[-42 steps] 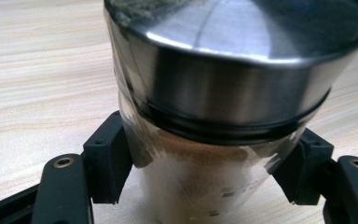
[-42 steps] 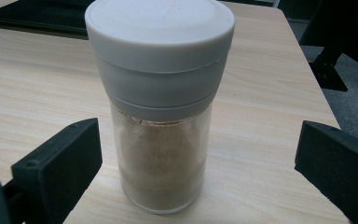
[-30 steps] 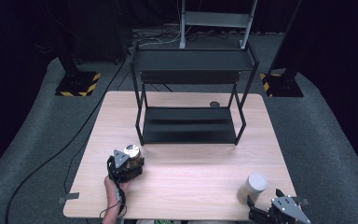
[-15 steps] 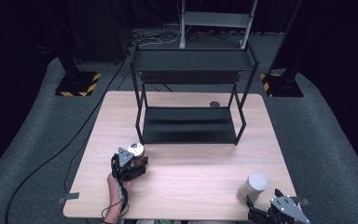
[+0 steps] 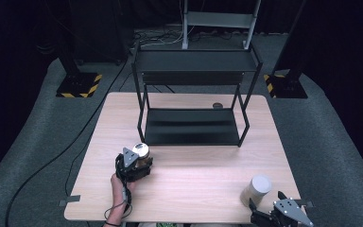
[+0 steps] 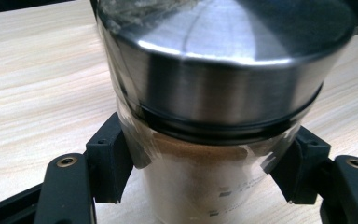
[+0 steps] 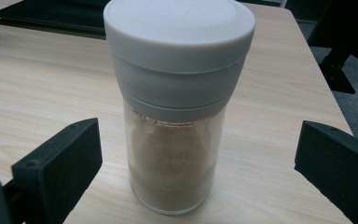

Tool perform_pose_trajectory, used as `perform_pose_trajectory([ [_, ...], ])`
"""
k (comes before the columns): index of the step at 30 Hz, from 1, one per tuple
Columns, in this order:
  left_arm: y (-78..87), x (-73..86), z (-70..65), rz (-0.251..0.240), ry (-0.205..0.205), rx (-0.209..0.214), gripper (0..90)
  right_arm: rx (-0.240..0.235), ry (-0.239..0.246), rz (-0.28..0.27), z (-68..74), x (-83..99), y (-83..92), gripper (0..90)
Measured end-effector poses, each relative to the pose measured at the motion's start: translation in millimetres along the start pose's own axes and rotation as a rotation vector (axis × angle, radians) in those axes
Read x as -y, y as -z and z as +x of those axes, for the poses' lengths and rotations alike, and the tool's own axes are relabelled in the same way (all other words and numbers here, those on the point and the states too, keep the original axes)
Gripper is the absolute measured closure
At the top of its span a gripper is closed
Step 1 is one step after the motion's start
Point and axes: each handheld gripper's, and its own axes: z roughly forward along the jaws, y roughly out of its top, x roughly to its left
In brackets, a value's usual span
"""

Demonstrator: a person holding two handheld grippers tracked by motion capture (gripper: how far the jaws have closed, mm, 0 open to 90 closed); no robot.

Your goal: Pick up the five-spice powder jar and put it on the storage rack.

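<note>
The desk (image 5: 189,165) is carrying a black two-tier shelf (image 5: 194,90) at its far side, likely the place where the jars are heading. The left gripper (image 5: 133,163) is grasping a glass jar with a metal lid (image 6: 223,93) on the near left of the desk, its fingers (image 6: 107,158) clenching the glass just below the lid, probably so the lid rim is stopping any slip. The right gripper (image 5: 281,217) is waiting released at the near right edge, its fingers (image 7: 60,163) standing wide on either side of a grey-capped jar (image 7: 177,107) without touching it.
</note>
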Motion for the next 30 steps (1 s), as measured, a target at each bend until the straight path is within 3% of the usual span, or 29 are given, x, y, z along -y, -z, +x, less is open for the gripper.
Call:
perform_pose_trajectory([
  [30, -20.3, -21.1, -4.9, 0.001, -0.031, 0.049, 31.2, -0.007, 0.005, 0.008, 0.1, -1.3, -0.6, 0.0],
])
